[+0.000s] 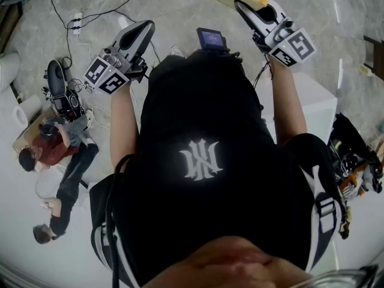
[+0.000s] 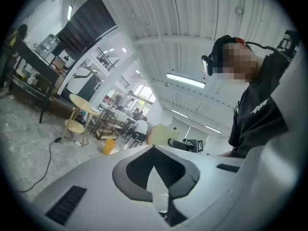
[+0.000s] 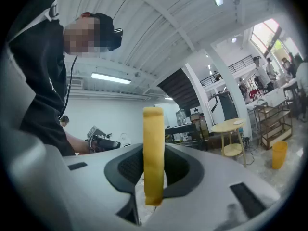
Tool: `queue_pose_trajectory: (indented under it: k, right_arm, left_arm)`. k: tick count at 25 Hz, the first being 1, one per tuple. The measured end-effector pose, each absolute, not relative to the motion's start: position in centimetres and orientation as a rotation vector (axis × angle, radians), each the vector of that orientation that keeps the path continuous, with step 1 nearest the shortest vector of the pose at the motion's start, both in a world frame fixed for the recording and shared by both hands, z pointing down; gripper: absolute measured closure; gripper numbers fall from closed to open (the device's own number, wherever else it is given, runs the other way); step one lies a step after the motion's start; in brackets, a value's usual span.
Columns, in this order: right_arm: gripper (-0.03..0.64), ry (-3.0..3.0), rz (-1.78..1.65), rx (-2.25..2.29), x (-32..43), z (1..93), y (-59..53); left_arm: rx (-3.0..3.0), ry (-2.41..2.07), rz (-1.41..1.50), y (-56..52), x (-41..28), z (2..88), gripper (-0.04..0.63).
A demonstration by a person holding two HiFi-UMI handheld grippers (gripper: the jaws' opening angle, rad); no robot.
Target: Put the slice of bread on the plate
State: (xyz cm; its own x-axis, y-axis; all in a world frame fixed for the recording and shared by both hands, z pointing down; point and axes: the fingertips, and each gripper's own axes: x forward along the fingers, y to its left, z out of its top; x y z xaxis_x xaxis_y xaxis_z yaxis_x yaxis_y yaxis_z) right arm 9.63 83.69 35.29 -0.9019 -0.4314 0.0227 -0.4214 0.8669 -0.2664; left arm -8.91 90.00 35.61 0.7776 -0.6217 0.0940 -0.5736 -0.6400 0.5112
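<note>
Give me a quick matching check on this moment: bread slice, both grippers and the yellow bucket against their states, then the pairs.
Things:
1. slice of bread
2. left gripper
3. right gripper
4. yellow bucket

States:
A. stands on the floor
B. jaws together, nothing held
C. held edge-on between jaws
D. shut on the slice

Pairs: 1-C, 2-B, 3-D, 4-A

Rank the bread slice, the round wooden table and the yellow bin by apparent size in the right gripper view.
1. bread slice, which looks largest only because it is right at the camera
2. round wooden table
3. yellow bin, smallest
</note>
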Motion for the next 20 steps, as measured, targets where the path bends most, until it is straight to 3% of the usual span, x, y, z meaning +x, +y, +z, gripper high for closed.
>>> queue_pose_trajectory:
  k: [20]
  right_arm:
    - [0.529,3.051,-0.389,-0.671,11.4,36.1,85.4]
  left_arm:
    - [2.508,-0.968,-0.064,90.0,-6.2,35.3,0.583]
